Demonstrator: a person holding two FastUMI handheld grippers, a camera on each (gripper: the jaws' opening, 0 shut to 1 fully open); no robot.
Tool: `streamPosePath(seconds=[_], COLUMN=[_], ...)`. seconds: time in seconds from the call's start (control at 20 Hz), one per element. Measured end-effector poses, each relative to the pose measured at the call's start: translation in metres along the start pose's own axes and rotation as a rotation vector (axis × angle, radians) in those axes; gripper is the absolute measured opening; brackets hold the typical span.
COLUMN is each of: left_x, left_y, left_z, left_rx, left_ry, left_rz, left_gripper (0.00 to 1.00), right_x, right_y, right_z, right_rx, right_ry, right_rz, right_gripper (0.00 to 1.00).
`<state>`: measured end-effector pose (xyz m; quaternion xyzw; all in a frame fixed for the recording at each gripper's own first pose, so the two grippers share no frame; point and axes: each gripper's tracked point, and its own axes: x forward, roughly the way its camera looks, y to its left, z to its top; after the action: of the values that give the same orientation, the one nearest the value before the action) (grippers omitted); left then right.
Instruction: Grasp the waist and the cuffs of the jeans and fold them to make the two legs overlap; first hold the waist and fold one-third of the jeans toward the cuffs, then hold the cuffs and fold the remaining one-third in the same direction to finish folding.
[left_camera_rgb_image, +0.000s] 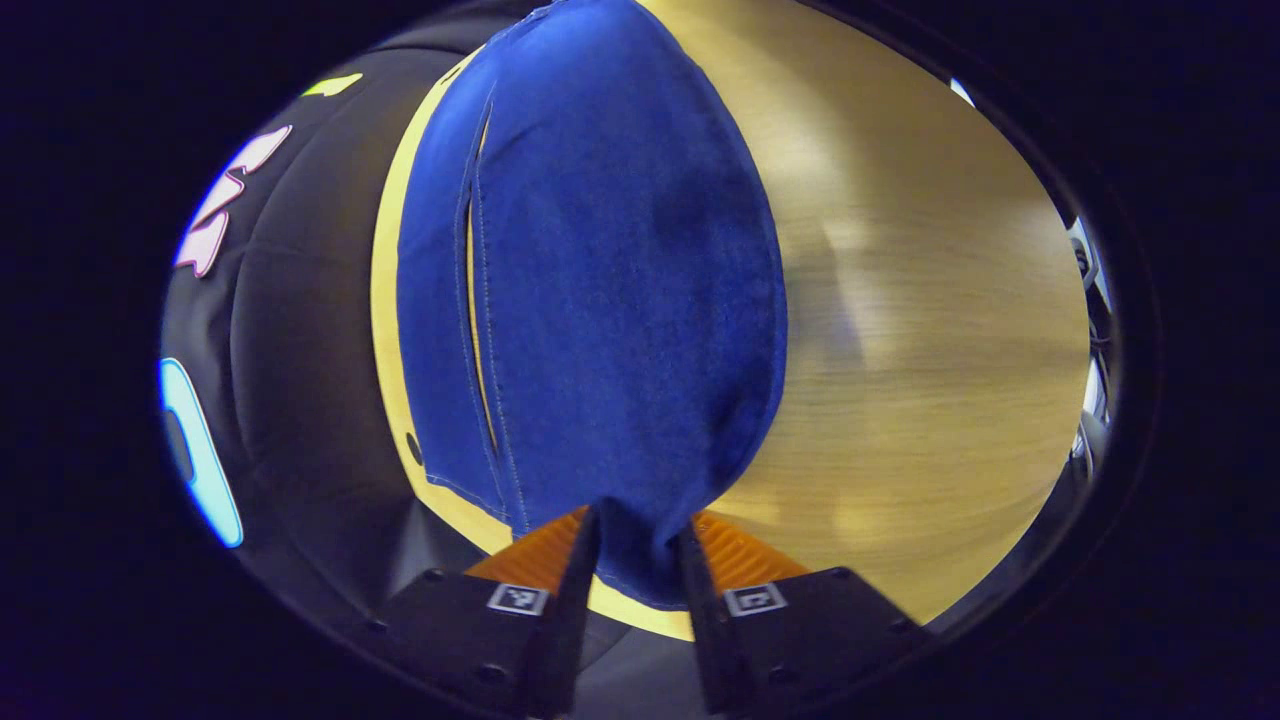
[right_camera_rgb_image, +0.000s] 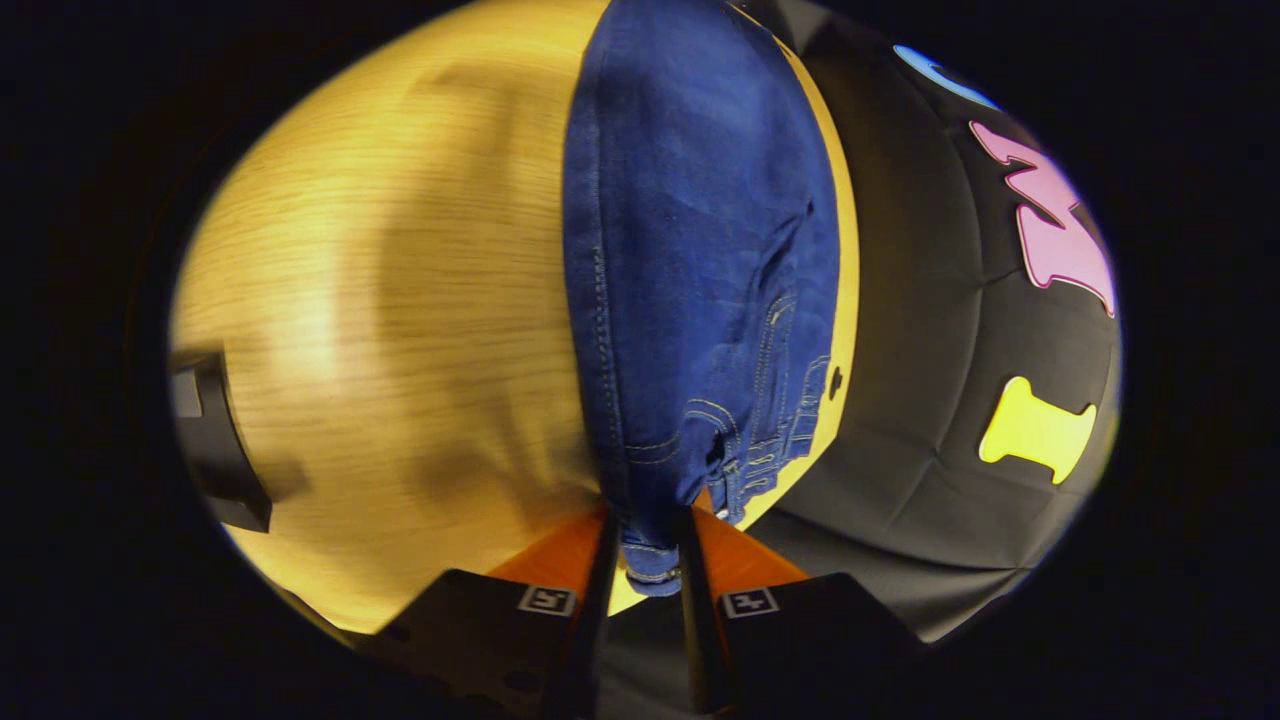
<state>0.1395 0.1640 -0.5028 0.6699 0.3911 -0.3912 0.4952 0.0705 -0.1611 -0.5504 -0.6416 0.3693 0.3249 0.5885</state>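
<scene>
Pinching the jeans (left_camera_rgb_image: 620, 300) at both ends: left gripper (left_camera_rgb_image: 640, 545) is clamping a bunched hem edge of the denim between its two fingers, jaws clenched on cloth. In the left gripper view the jeans are running away from the fingers toward the far side, lying along the left part of the table (left_camera_rgb_image: 920, 350), near the table's left edge, with two layers showing and a stitched seam running lengthwise.

Right gripper (right_camera_rgb_image: 645, 545) is likewise gripping denim, jaws closed on the end with the belt loops and pocket stitching, i.e. the waist. In the right gripper view the jeans (right_camera_rgb_image: 690, 250) are stretching away along the right part of the table (right_camera_rgb_image: 400, 300), close beside its right edge. A dark object (right_camera_rgb_image: 215, 440) is sitting at the far left of that view, too blurred to identify.
</scene>
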Motion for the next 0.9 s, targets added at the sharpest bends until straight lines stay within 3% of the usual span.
streamPosePath(seconds=[0.05, 0.1, 0.15, 0.2, 0.3, 0.4, 0.5, 0.65, 0.8, 0.9], left_x=[0.002, -0.001, 0.001, 0.003, 0.005, 0.006, 0.005, -0.007, -0.024, -0.044], left_y=[-0.002, -0.005, -0.004, -0.002, 0.001, 0.0, 0.007, 0.02, 0.029, 0.049], left_z=[-0.001, -0.005, -0.003, -0.002, -0.003, -0.005, -0.005, -0.002, 0.006, 0.025], left_rx=[-0.027, -0.055, -0.082, -0.118, -0.208, -0.279, -0.337, -0.352, -0.44, -0.609], left_ry=[-0.001, 0.004, 0.003, 0.002, -0.003, -0.01, -0.021, -0.067, -0.104, -0.201], left_rz=[0.006, 0.008, 0.002, -0.007, -0.051, -0.156, -0.229, -0.262, -0.408, -0.556], left_gripper=[0.27, 0.1, 0.07, 0.06, 0.06, 0.06, 0.06, 0.06, 0.06, 0.08], right_x=[0.0, 0.002, 0.006, 0.01, 0.012, 0.008, 0.0, -0.025, -0.037, -0.043], right_y=[0.0, -0.001, -0.002, -0.005, -0.007, -0.011, -0.023, -0.043, -0.069, -0.101], right_z=[0.0, 0.0, -0.001, -0.003, -0.003, 0.0, 0.003, 0.011, 0.014, 0.023], right_rx=[0.047, 0.093, 0.134, 0.173, 0.269, 0.369, 0.405, 0.384, 0.456, 0.583], right_ry=[0.008, 0.019, 0.027, 0.04, 0.045, 0.049, 0.026, 0.001, -0.026, -0.087], right_rz=[0.019, 0.043, 0.067, 0.091, 0.139, 0.2, 0.197, 0.169, 0.179, 0.188], right_gripper=[0.41, 0.19, 0.2, 0.11, 0.08, 0.05, 0.05, 0.04, 0.05, 0.05])
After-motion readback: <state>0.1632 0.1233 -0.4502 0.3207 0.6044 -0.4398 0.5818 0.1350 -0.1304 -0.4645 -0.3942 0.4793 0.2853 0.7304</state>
